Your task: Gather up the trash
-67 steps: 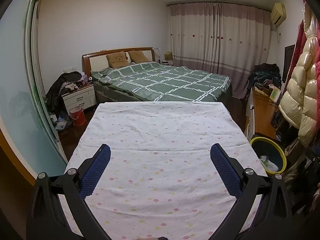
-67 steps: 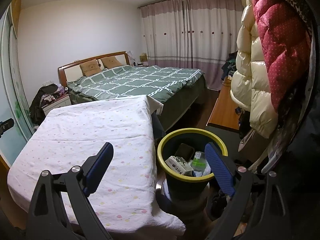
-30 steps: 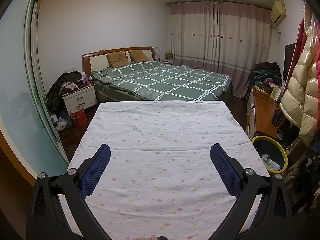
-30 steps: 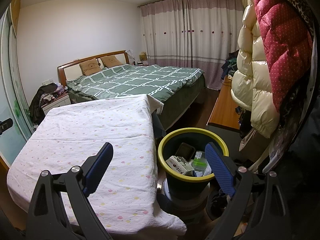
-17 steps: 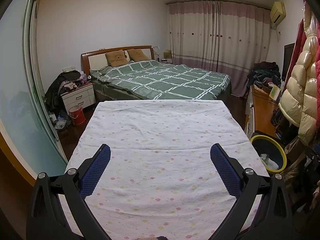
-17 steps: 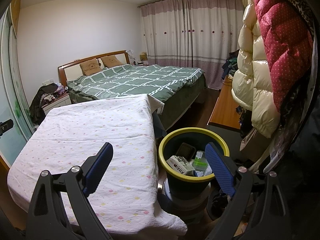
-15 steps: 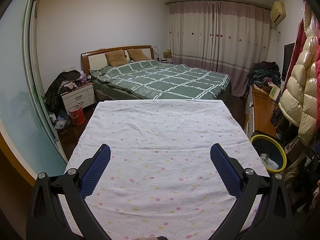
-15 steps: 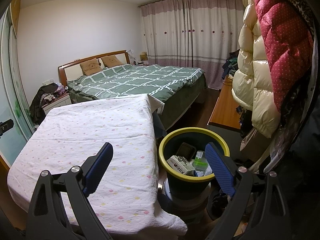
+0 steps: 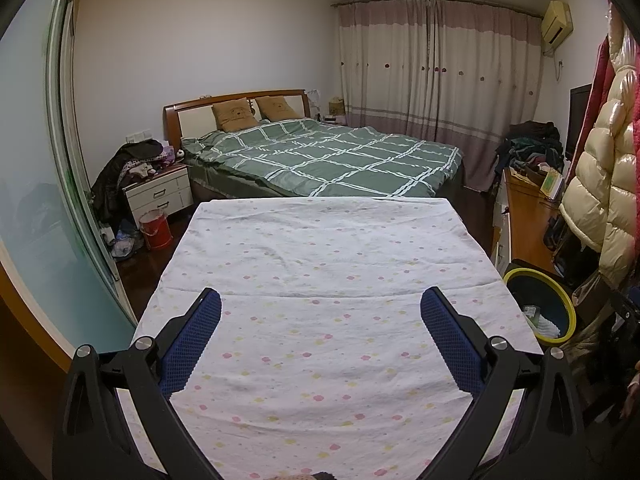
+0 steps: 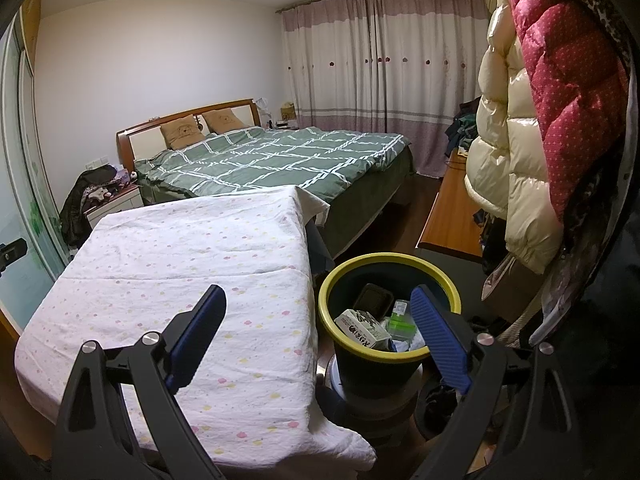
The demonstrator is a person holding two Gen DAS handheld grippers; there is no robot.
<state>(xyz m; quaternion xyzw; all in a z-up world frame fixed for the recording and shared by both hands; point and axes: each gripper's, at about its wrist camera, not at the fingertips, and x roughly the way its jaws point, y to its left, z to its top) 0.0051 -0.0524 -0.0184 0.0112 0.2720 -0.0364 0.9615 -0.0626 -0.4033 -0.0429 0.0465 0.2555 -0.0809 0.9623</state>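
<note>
Both the left gripper point(image 9: 320, 312) and the right gripper point(image 10: 318, 312) hang wide apart and hold nothing, the trash point(image 10: 362, 328) lies in the bin point(image 10: 444, 280) beside the bare-looking table point(image 9: 320, 248), so collecting seems done.
</note>
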